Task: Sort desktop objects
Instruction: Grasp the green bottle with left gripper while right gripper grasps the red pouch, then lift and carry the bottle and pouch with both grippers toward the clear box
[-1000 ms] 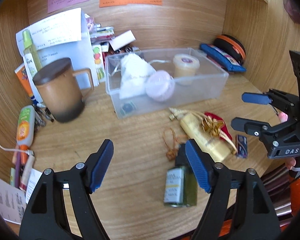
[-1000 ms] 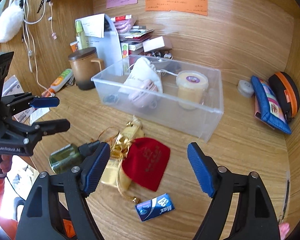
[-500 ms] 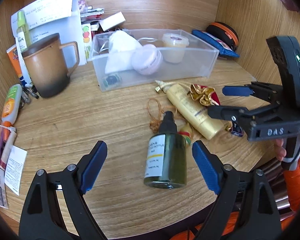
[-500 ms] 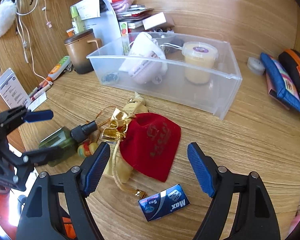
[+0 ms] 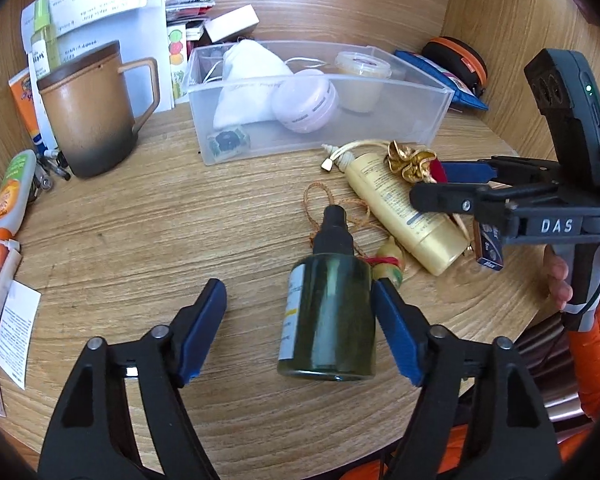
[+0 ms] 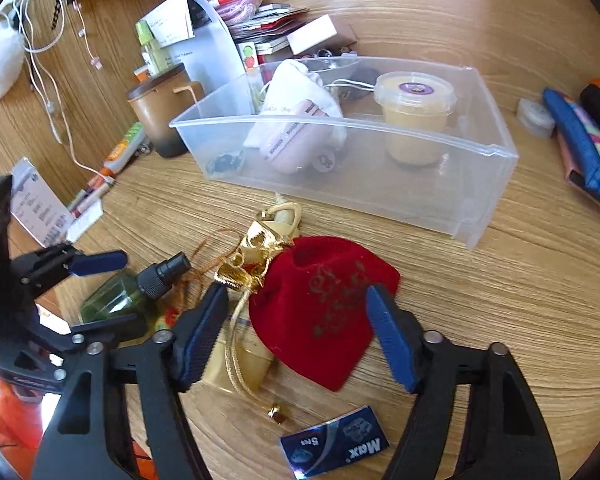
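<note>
A dark green spray bottle (image 5: pixel 328 312) lies on the wooden desk between the pads of my left gripper (image 5: pixel 298 292). The jaws are closing: the right pad is at the bottle's side and the left pad still stands clear of it. My right gripper (image 6: pixel 296 296) straddles a red velvet pouch (image 6: pixel 320 304), its jaws also closing and its pads not pressing the cloth. A cream tube (image 5: pixel 404 212) with a gold bow (image 5: pixel 408 162) lies beside the pouch. In the right wrist view the left gripper (image 6: pixel 108 294) sits around the green bottle (image 6: pixel 100 304).
A clear plastic bin (image 6: pixel 380 184) behind holds a white pouch, a pink round case and a cream jar. A brown lidded mug (image 5: pixel 88 112) and papers stand at the back left. A blue Max packet (image 6: pixel 334 446) lies near the desk's front edge. Wooden walls close both sides.
Both grippers have come down closer to the desk and their jaws have narrowed. The green bottle now lies between the left pads, and the red pouch between the right pads.
</note>
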`<state>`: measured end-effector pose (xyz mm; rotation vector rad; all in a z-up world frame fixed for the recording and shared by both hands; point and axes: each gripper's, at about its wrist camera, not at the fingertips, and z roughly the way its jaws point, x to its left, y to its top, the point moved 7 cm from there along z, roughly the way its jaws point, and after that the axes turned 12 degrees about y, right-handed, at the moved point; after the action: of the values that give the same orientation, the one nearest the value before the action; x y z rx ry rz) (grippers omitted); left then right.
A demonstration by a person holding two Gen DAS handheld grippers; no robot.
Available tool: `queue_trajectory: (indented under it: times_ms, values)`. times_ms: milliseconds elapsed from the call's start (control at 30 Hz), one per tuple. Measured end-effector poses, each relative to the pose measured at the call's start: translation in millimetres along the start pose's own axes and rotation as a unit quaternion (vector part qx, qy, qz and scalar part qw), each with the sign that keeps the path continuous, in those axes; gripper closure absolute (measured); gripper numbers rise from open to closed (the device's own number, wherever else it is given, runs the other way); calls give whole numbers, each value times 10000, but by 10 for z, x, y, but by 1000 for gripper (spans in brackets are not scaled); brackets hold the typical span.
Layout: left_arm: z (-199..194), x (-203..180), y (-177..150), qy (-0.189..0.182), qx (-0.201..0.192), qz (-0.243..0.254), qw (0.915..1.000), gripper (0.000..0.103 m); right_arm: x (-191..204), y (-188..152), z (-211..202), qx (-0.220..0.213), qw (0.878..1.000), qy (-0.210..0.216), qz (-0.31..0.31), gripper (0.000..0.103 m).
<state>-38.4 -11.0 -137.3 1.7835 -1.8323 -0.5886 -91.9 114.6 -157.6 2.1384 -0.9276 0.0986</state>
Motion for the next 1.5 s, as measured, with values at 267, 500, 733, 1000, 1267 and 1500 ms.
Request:
queue_trajectory:
  times_ms: [267, 500, 733, 1000, 1267, 1500]
  values:
    - [34, 24, -4, 42, -36, -41, 10000, 40, 65, 64, 24, -15, 9997, 246, -66, 67]
    - [65, 117, 66, -63, 6, -330, 9994, 62, 87, 124, 14, -80, 9997, -11, -230, 89]
    - [28, 137, 155, -34, -132, -353, 9993, 62, 105, 177, -143, -322, 9988, -164, -331, 91]
    - [-84, 170, 341, 11, -352, -348, 9988, 62, 222, 293, -366, -535, 9970, -237, -511, 91]
    - [-218, 222, 553, 73, -561, -353, 9978, 62, 348, 465, -632, -785, 9942, -246, -700, 91]
    - [-304, 242, 759, 95, -747, -275, 9968, 62, 411, 649, -817, -984, 9913, -270, -827, 91]
